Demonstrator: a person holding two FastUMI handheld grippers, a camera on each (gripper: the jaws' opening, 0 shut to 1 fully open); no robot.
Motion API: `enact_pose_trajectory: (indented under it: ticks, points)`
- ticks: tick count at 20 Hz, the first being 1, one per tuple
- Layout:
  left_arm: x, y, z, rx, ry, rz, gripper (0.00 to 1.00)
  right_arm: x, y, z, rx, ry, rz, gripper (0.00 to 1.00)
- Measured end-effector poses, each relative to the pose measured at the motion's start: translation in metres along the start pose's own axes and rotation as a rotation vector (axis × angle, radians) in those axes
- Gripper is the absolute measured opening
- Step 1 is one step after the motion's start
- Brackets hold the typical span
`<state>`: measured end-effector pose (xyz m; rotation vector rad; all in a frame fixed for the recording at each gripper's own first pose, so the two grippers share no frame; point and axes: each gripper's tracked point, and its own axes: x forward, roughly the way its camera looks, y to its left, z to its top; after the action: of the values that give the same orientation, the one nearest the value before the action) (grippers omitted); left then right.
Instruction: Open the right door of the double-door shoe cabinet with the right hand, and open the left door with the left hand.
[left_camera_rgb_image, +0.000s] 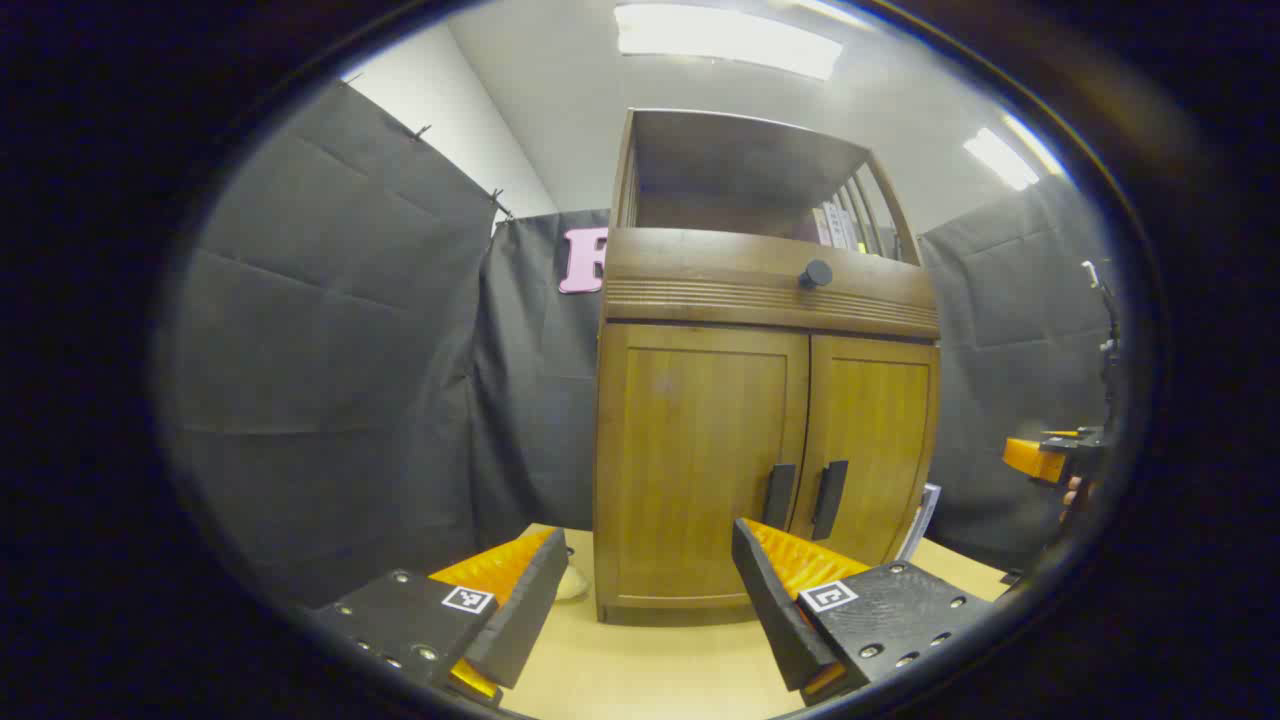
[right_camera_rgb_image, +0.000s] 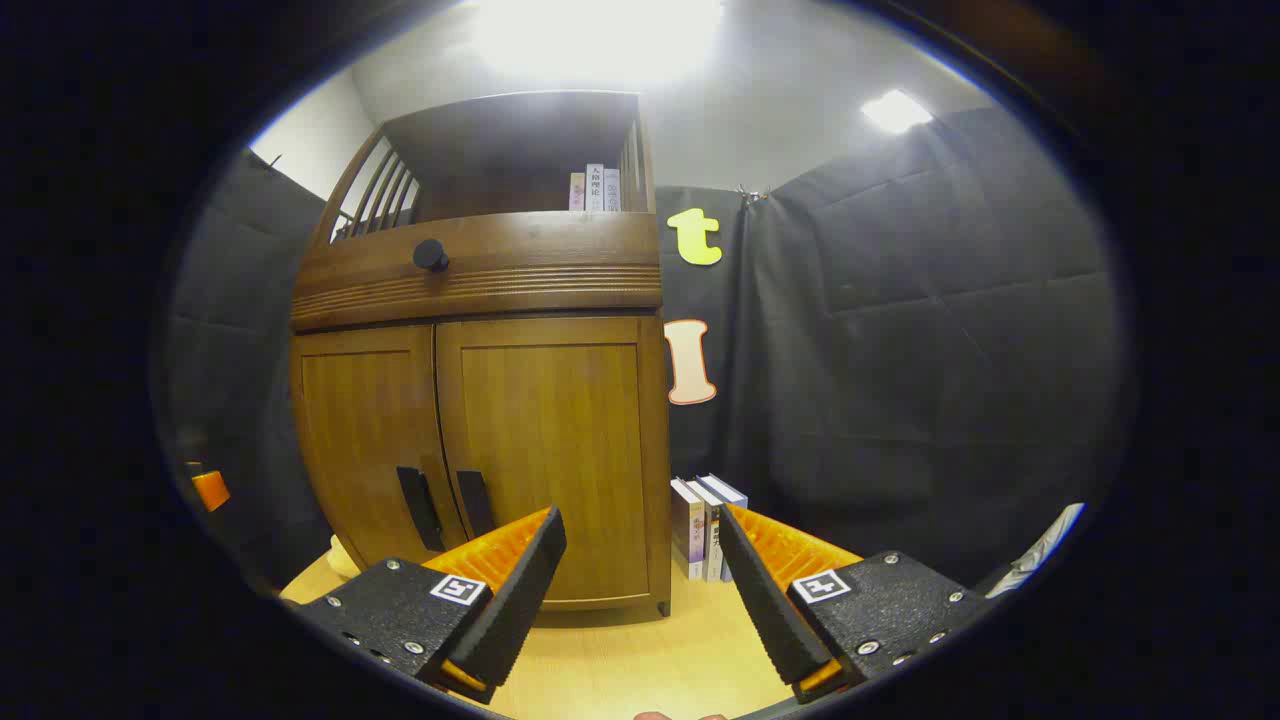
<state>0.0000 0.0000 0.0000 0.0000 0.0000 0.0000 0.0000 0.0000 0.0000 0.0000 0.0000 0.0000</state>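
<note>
Cabinet (left_camera_rgb_image: 765, 420) of brown wood stands on the pale table (left_camera_rgb_image: 660, 670), both doors closed. The left door (left_camera_rgb_image: 700, 460) and right door (left_camera_rgb_image: 872, 450) each carry a black handle, the left handle (left_camera_rgb_image: 778, 496) and right handle (left_camera_rgb_image: 829, 499) side by side at the centre seam. The left gripper (left_camera_rgb_image: 650, 590) hangs wide open, empty, short of the doors. The right gripper (right_camera_rgb_image: 640, 570) is likewise spread and holds nothing, facing the right door, with books (right_camera_rgb_image: 705, 525) standing beside the cabinet.
</note>
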Motion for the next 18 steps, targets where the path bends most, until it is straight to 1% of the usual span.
enact_pose_trajectory:
  ticks: [1,2,8,14,15,17,18]
  points:
    - [-0.001,0.002,0.0,0.0,0.001,0.003,0.94,0.001,0.004,0.002,-0.003,0.003,0.008,0.96]
    - [-0.003,0.005,-0.001,0.002,0.002,0.01,0.99,0.002,0.007,0.003,-0.003,0.005,0.015,0.96]
    - [-0.006,0.005,-0.001,0.014,0.004,0.016,0.99,0.002,0.02,0.006,-0.017,0.01,0.056,0.95]
    - [-0.006,0.003,-0.001,0.012,0.009,0.008,0.99,0.0,0.021,0.002,-0.022,0.029,0.087,0.95]
    - [-0.007,0.003,0.0,0.017,0.009,0.012,0.94,0.0,0.021,0.0,-0.023,0.032,0.092,0.95]
    - [-0.007,0.003,-0.002,0.024,0.019,0.021,0.89,0.001,0.023,-0.003,-0.027,0.043,0.099,0.96]
    - [-0.007,0.003,-0.002,0.023,0.026,0.023,0.99,0.001,0.024,-0.005,-0.028,0.052,0.106,0.96]
